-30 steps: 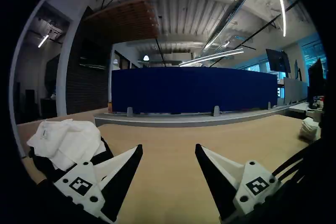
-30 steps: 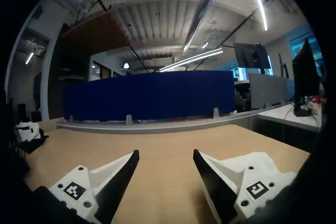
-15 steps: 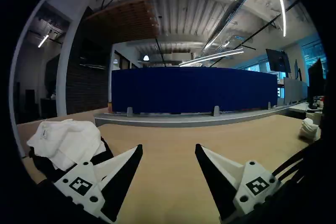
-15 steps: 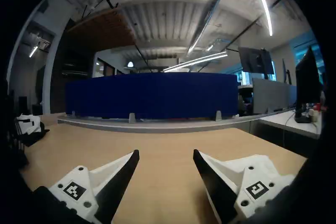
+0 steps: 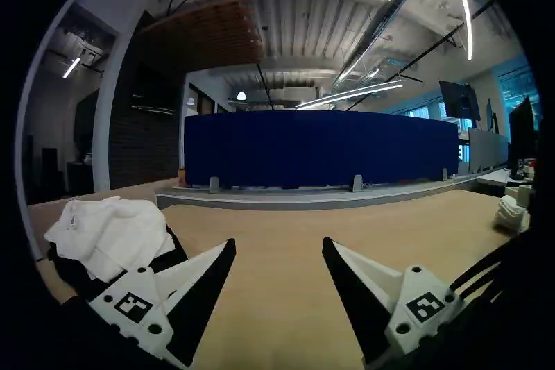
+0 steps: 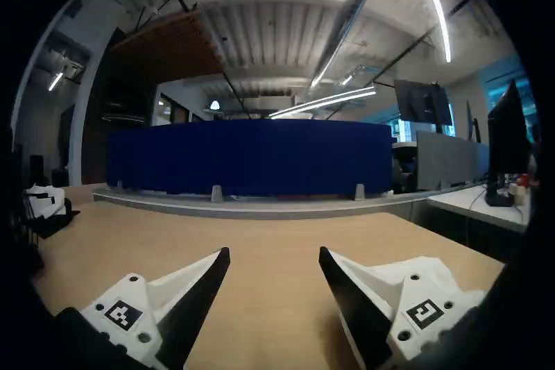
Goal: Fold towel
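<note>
A crumpled white towel [image 5: 107, 233] lies heaped on something black at the left of the wooden table [image 5: 291, 228], just beyond my left gripper's left finger. My left gripper [image 5: 279, 250] is open, low over the table, with nothing between its fingers. In the right gripper view the same white heap [image 6: 43, 202] sits far off at the left edge. My right gripper [image 6: 274, 257] is open over bare wood [image 6: 277, 231], holding nothing. A small stack of folded white cloth [image 5: 512, 212] rests at the table's right edge.
A long blue partition [image 5: 319, 148] on a grey rail runs along the table's far side. Desks with monitors [image 6: 505, 141] stand to the right beyond the table edge. Black cables [image 5: 485, 269] run beside my left gripper's right finger.
The right gripper view has tilted slightly upward, so the partition and table edge sit a little lower in it. The left gripper has stayed put. Both stay open.
</note>
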